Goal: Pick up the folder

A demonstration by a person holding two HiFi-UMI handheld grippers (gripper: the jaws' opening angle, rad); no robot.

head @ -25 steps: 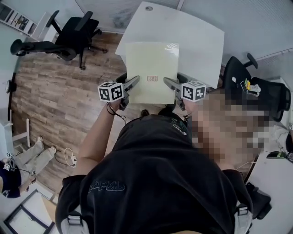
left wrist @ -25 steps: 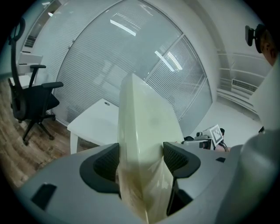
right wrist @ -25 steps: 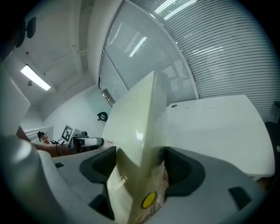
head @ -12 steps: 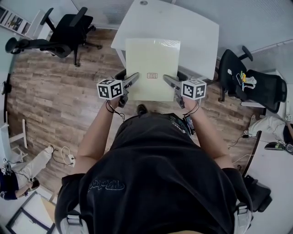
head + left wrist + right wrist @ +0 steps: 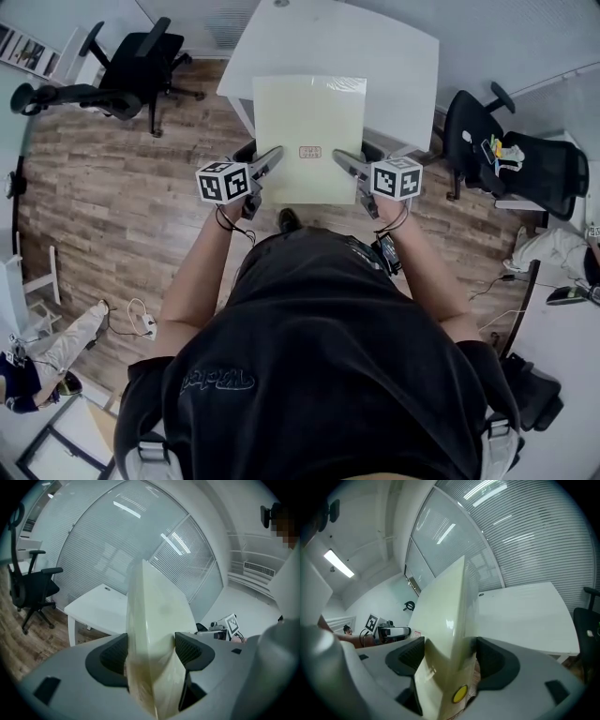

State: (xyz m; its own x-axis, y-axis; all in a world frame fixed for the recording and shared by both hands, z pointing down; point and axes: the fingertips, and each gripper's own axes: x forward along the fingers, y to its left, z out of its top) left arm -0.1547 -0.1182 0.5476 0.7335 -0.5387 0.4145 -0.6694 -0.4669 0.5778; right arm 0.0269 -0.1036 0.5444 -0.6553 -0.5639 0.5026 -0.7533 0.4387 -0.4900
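The wood floor (image 5: 112, 206) fills the head view from 7 to 10 o'clock. A white table (image 5: 394, 56) stands at 12 o'clock. One black chair (image 5: 141, 66) sits at 10 o'clock and another (image 5: 511, 159) at 3 o'clock. The pale yellow folder (image 5: 309, 122) is held flat in the air over the table's near edge. The left gripper (image 5: 270, 161) pinches the folder's edge near its 7 o'clock corner, and the right gripper (image 5: 345, 164) pinches it near the 5 o'clock corner. A small label (image 5: 310, 152) lies on the folder between them. In the right gripper view a yellow dot (image 5: 460, 694) shows at the jaws.
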